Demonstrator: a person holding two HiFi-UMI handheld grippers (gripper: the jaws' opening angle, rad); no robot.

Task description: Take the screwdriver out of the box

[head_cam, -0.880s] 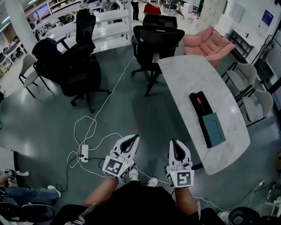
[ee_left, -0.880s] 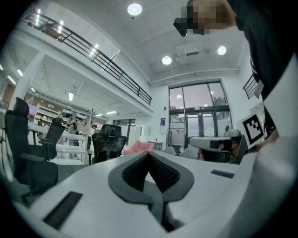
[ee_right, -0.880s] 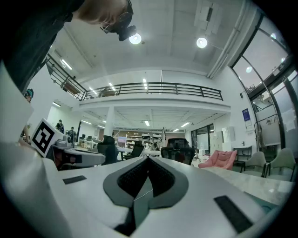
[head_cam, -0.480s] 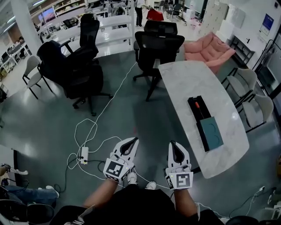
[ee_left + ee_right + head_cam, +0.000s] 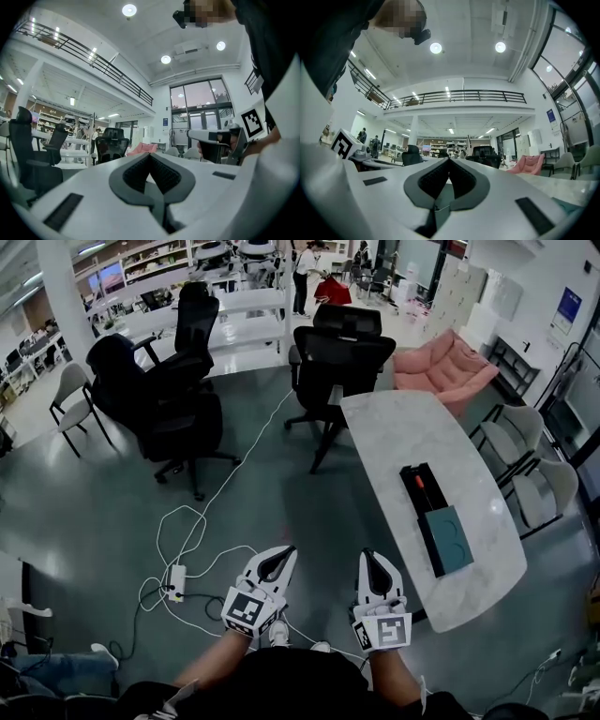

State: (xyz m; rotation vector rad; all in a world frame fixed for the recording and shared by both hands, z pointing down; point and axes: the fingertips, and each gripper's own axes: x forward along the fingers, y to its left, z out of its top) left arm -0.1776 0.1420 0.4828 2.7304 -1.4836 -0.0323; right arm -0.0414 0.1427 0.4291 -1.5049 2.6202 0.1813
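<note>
Head view shows the screwdriver (image 5: 425, 480) as a speck inside the box (image 5: 434, 503).

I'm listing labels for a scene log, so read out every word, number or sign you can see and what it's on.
No text is readable.
Blue wall poster: print too small to read.
Blue sign beside the glass doors: blurred.
Square black-and-white markers on the left gripper and right gripper: patterns, no letters.

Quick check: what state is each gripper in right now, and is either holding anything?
Left gripper: closed, jaws together, holding nothing.
Right gripper: closed, jaws together, holding nothing.
</note>
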